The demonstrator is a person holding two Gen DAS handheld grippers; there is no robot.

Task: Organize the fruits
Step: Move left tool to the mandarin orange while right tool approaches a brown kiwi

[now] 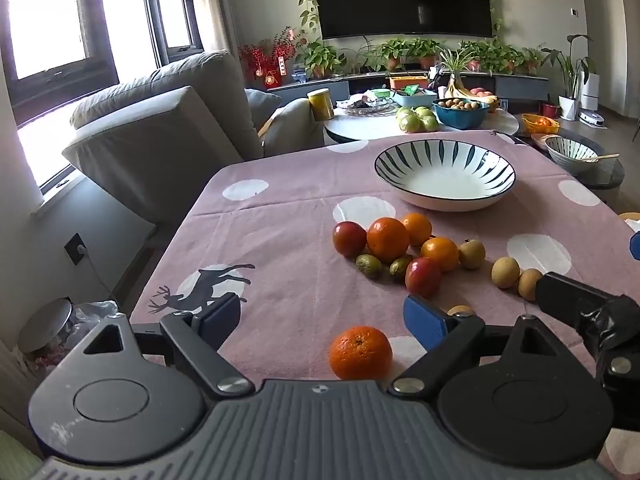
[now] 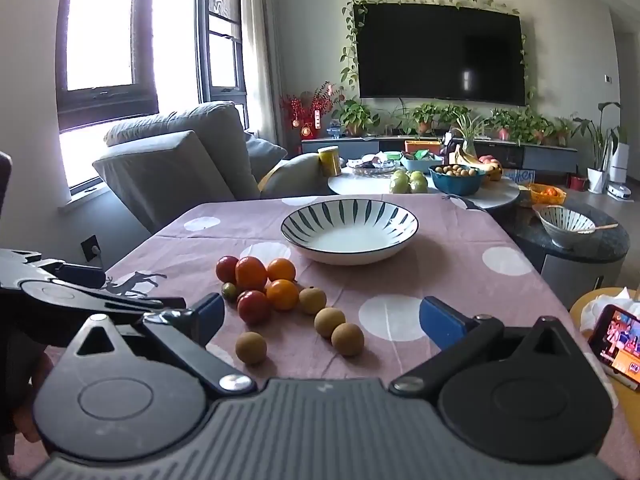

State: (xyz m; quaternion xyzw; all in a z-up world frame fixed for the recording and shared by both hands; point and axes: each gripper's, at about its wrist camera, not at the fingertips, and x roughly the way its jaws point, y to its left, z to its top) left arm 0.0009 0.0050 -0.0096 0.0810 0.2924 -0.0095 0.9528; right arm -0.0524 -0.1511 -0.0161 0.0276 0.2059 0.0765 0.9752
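A white bowl with dark stripes (image 1: 445, 178) (image 2: 349, 229) stands empty at the far side of the pink tablecloth (image 1: 280, 240). A cluster of small oranges (image 1: 387, 239) (image 2: 282, 294), red fruits (image 1: 423, 276) (image 2: 253, 306), green fruits (image 1: 369, 265) and tan round fruits (image 1: 505, 272) (image 2: 329, 322) lies in front of it. One orange (image 1: 360, 353) lies apart, between the fingers of my open left gripper (image 1: 324, 320). My right gripper (image 2: 320, 318) is open and empty, just short of the tan fruits.
A grey sofa (image 1: 160, 120) stands left of the table. A round side table (image 1: 420, 120) behind holds a blue bowl, green fruits and bananas. A second striped bowl (image 2: 567, 220) sits on a dark table at right. A phone (image 2: 618, 342) lies at the right edge.
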